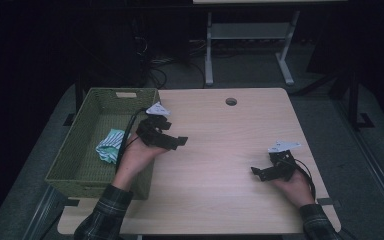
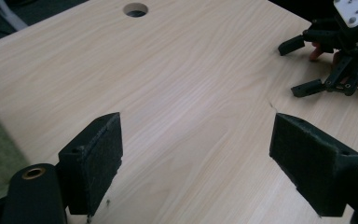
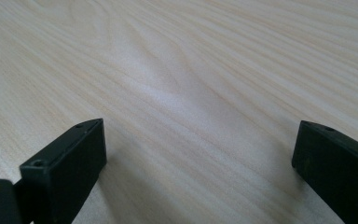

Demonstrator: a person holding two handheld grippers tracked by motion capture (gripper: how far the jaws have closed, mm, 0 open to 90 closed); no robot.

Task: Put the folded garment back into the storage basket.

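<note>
While both grippers are gaping empty, the left gripper (image 1: 166,134) is hovering at the table's left edge beside the green woven basket (image 1: 93,107), and the right gripper (image 1: 272,169) is sitting near the right edge. Inside the basket, the crumpled white-and-teal striped cloth (image 1: 110,145) is looking light, soft and floppy, so pinching a raised fold seems best.

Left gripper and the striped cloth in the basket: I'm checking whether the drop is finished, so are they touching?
Apart. The left gripper view shows the left gripper open over bare table; the high view shows the striped cloth in the basket.
</note>
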